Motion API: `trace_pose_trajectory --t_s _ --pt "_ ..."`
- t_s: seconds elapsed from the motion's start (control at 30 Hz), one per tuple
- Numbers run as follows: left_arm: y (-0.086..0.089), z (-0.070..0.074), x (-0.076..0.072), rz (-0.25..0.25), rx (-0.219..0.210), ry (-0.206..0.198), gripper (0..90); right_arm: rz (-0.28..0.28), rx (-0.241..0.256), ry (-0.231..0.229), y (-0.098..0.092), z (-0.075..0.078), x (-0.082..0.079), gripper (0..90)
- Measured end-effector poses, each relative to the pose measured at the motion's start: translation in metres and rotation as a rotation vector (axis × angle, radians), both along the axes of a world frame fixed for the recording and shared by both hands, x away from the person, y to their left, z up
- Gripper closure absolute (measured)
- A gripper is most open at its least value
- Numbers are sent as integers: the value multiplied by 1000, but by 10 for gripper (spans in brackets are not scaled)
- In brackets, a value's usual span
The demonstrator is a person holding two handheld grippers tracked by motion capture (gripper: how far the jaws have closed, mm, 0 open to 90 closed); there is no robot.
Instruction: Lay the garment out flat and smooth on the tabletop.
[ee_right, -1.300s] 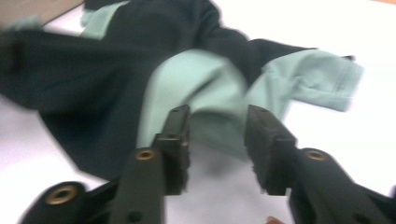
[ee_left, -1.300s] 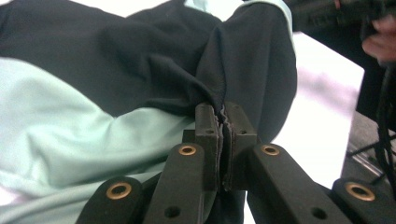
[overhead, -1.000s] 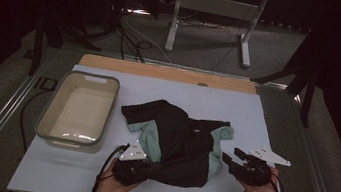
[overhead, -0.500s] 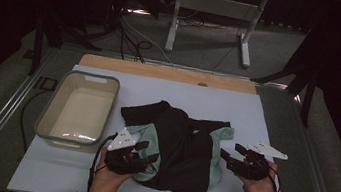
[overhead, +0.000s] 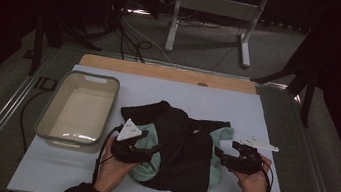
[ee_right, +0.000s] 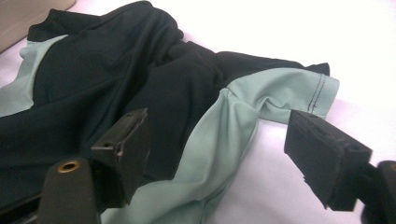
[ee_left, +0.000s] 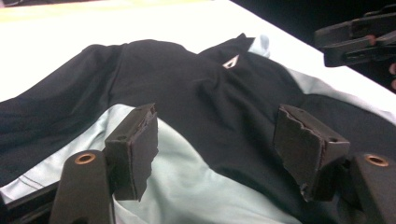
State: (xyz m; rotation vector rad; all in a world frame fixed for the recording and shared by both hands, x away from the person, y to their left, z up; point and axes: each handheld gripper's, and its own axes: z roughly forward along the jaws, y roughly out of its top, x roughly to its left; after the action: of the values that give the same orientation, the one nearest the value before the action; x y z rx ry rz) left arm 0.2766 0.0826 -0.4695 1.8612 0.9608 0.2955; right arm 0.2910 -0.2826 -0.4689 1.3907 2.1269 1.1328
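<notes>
You have a black and pale green shirt [overhead: 182,148] lying crumpled in the middle of the table [overhead: 276,121], just right of the empty plastic tub [overhead: 79,108], and you are at the step of lining both grippers up on it for a grab. Your left gripper [overhead: 143,149] sits at the shirt's left edge, its jaws spread wide over the cloth with nothing between them; in the left gripper view the gap frames the seam where the green panel [ee_left: 187,177] meets the black body, and the fabric lies below the pads rather than pinched by them. Your right gripper [overhead: 223,156] is at the shirt's right edge, its jaws likewise apart and empty; in the right gripper view the green sleeve [ee_right: 285,93] with its stitched hem lies between and just beyond them, the left pad over black cloth and the right pad over bare table. So nothing is held yet, and the shirt rests fully on the table. My reading is that the next move calls for you to lower each gripper until one pad slides under a single layer, then close on a firm edge such as the sleeve hem on the right. Watch that you take only one layer on the left, where the cloth is bunched, or the shirt may lift as a lump instead of spreading.
</notes>
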Motion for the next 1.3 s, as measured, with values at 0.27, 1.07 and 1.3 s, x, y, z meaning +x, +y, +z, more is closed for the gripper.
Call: trace_pose_trajectory --t_s 0.27,1.07,1.3 --pt "-1 -11 10 31 48 17 303 6 -26 23 5 -6 7 206" --pt "1 -30 15 38 104 52 315 42 -121 103 19 -25 20 543" --pt "2 -35 14 29 110 62 325 117 -156 108 25 -24 13 885"
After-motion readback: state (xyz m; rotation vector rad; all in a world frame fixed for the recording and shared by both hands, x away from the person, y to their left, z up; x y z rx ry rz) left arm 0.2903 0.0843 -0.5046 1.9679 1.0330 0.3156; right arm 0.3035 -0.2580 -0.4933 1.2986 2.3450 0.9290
